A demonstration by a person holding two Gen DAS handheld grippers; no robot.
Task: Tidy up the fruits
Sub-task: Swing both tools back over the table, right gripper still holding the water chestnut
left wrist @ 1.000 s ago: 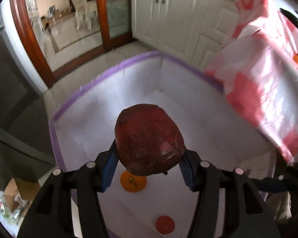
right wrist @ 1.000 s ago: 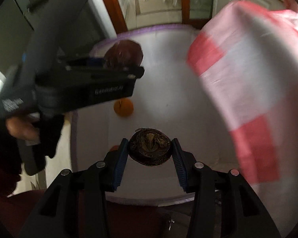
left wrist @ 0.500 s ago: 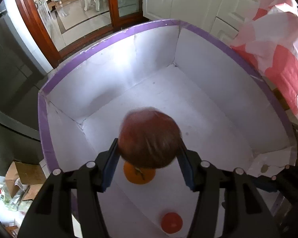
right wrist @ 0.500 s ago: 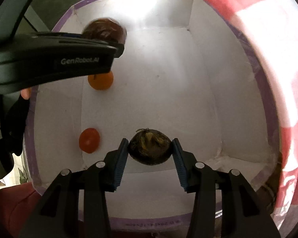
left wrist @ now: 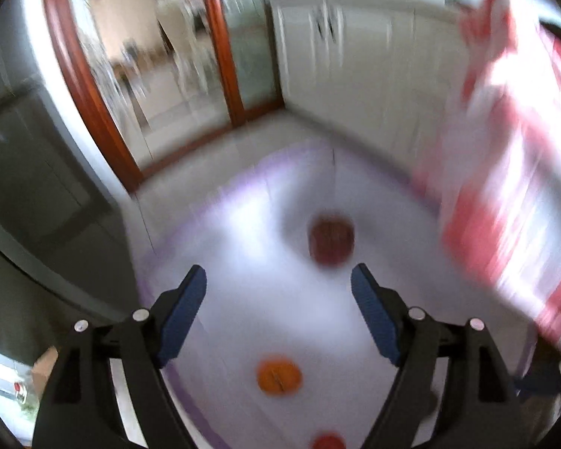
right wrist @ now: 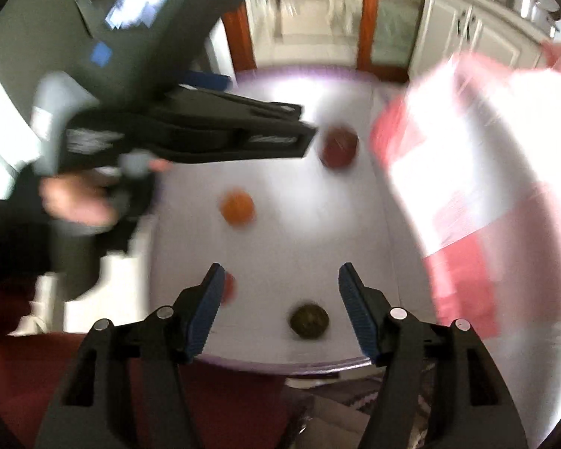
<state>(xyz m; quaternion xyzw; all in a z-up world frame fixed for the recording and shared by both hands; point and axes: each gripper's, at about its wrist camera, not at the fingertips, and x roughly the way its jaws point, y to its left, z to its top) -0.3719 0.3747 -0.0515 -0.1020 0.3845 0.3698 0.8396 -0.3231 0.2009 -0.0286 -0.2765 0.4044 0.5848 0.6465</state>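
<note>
Both claws, left (left wrist: 278, 301) and right (right wrist: 276, 305), just parted, empty above the box (left wrist: 374, 202).

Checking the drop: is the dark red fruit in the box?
In: the round dark red fruit lies on the white purple-rimmed box floor.

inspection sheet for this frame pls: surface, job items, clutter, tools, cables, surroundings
Surface: white purple-rimmed box, floor mostly bare.
Job's things: dark red round fruit, orange fruit, small red fruit and dark green-brown fruit, all lying loose in the box.
Clutter: pink-and-white checked cloth hanging beside the box.
Grippers: left tool and right tool open, jaws just opened, nothing between them.
Cables: nothing seen.
Surroundings: white cabinets, wood-framed glass door; heavy motion blur.
</note>
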